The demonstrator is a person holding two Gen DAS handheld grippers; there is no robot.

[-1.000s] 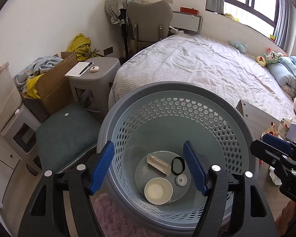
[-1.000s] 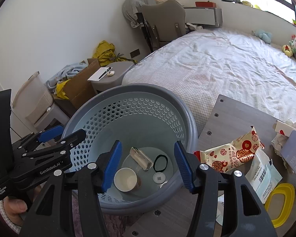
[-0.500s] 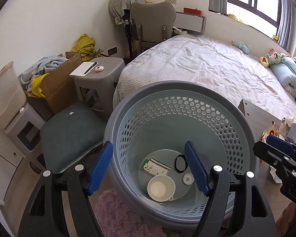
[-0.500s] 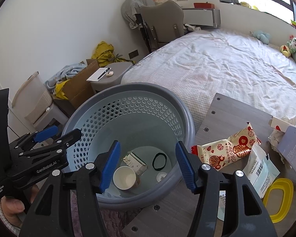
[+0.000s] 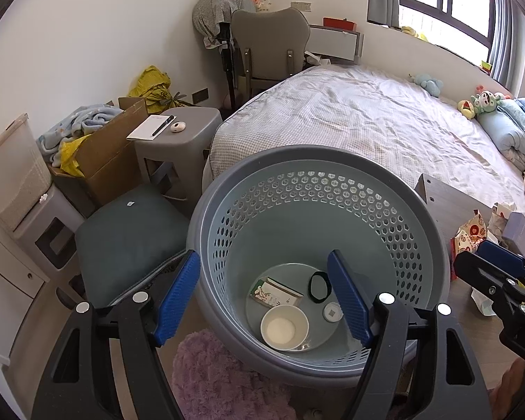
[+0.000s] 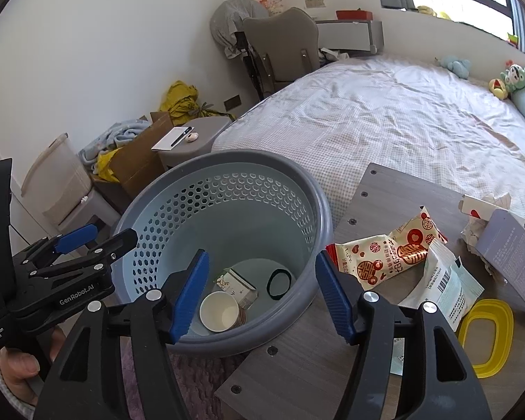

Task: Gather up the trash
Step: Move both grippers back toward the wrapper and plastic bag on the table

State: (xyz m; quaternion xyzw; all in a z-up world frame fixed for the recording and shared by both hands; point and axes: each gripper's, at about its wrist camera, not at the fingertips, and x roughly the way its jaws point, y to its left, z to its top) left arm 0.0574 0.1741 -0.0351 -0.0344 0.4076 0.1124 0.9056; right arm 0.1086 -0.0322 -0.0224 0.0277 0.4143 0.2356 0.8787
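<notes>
Both my grippers are hanging over the bin (image 5: 318, 161), pointing down into it. My left gripper (image 5: 264, 302) is holding its jaws wide, nothing between the pads; the left pad is sitting outside the bin rim, the right pad over the inside. My right gripper (image 6: 260, 294) is opening its jaws, nothing gripped between them either; its right pad is lining up with the near rim where bin meets table (image 6: 395, 196).

Trash already in the bin bottom: cup (image 5: 284, 327) lying mouth up, small carton (image 5: 275, 292) just behind it, black ring (image 5: 319, 287) and a round white disc (image 5: 333, 311) to the right. Bin walls are perforated, and the floor is mostly bare around those pieces.

Trash on the table, right of the bin: red-and-cream wrapper (image 6: 388, 252) with one end reaching the bin rim, white pouch (image 6: 444, 280) overlapping it, yellow lid (image 6: 486, 336) nearer the front edge, crumpled paper (image 6: 476, 227) and a grey booklet (image 6: 507, 241) further back. The table's left edge is running right against the bin. A bed (image 6: 385, 119) is bordering the table's far side. A cushion (image 5: 126, 231) and a pink rug (image 5: 220, 374) are crowding the bin's left and near sides.
</notes>
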